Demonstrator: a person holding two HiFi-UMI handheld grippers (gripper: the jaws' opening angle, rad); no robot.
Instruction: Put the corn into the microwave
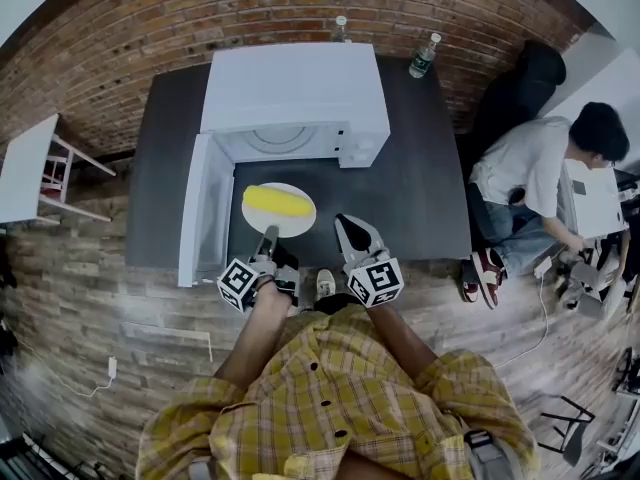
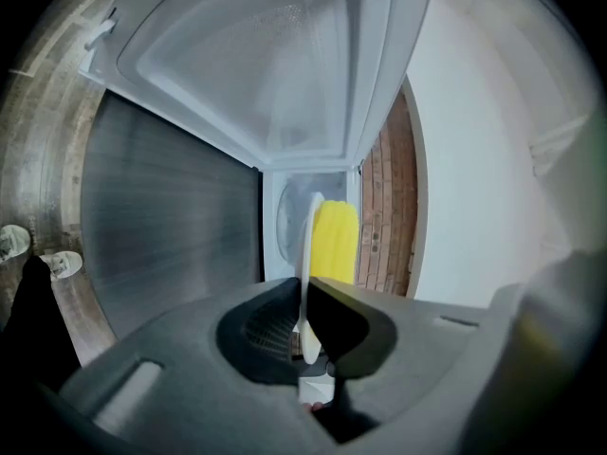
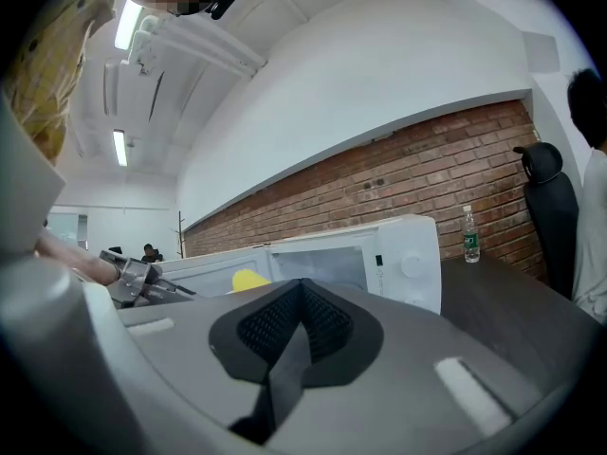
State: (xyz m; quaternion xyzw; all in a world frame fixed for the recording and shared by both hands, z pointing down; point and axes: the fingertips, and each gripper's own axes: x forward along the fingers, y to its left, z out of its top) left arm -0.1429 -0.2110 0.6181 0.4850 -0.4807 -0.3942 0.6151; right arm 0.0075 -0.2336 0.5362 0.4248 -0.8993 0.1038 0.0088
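Observation:
A yellow corn cob (image 1: 277, 202) lies on a white plate (image 1: 300, 225) held above the dark table, just in front of the open white microwave (image 1: 297, 98). My left gripper (image 1: 268, 240) is shut on the plate's near rim. In the left gripper view the plate (image 2: 308, 254) stands edge-on between the jaws, with the corn (image 2: 335, 243) on its right face and the microwave's cavity (image 2: 285, 221) behind. My right gripper (image 1: 352, 236) is shut and empty, to the right of the plate. In the right gripper view the jaws (image 3: 302, 303) meet, and the corn (image 3: 248, 279) shows at left.
The microwave door (image 1: 200, 208) hangs open at the left of the plate. Two bottles (image 1: 424, 56) stand at the table's back by the brick wall. A seated person (image 1: 540, 178) is at the right. A white table (image 1: 25, 168) stands at far left.

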